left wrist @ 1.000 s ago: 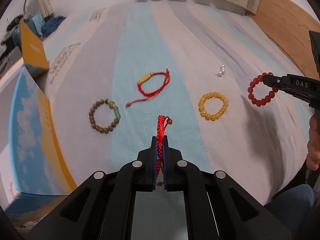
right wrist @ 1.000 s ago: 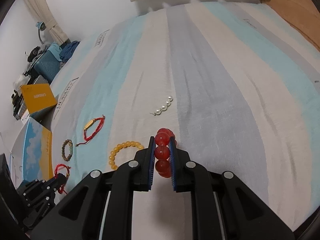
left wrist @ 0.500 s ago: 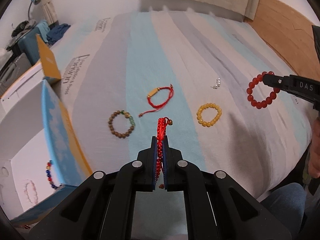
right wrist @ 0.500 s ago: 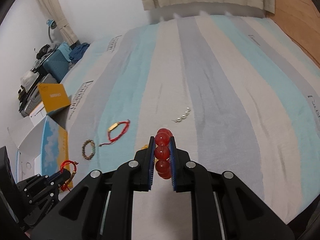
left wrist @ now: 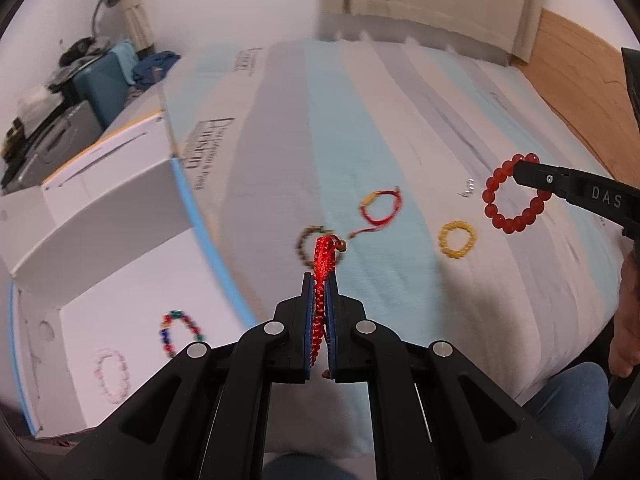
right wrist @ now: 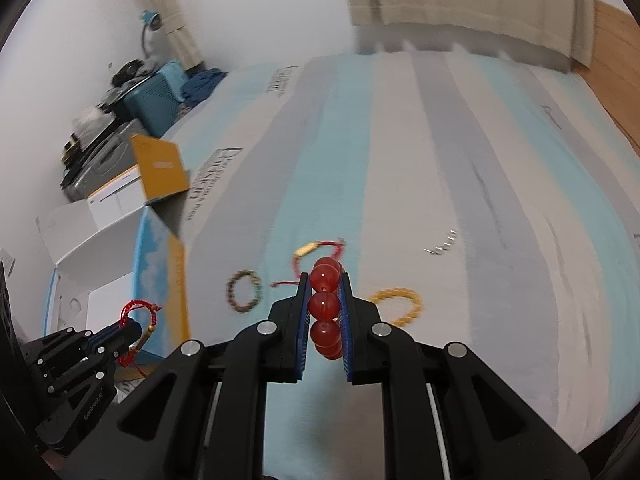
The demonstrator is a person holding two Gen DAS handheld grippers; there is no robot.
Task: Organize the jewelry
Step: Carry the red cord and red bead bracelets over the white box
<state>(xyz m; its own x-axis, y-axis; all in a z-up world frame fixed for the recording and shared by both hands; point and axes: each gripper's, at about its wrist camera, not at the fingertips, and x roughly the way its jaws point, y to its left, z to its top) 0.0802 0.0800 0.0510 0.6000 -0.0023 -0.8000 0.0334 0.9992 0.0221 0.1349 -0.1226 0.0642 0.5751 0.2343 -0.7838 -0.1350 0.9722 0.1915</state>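
Jewelry lies spread across the striped blue, grey and cream bed cover, with two pieces held up in the grippers. At the bed's left edge an open white cardboard box with a blue rim holds a pale pink bead bracelet and a multicoloured bead bracelet on its floor. The left gripper is closed tight on a red woven cord bracelet, which stands up between its blue pads, raised just right of the box's rim. Behind it on the cover lie a brown wooden bead bracelet, a red string bracelet with a gold bar, a yellow bead bracelet and a short string of pearls, blurred. The right gripper is clamped on a red round-bead bracelet, which hangs as a loop above the cover's right side. Its finger carries the letters "DAS"; the rest is out of frame. Large print on the cover near the box is partly readable, something like "Einstein".
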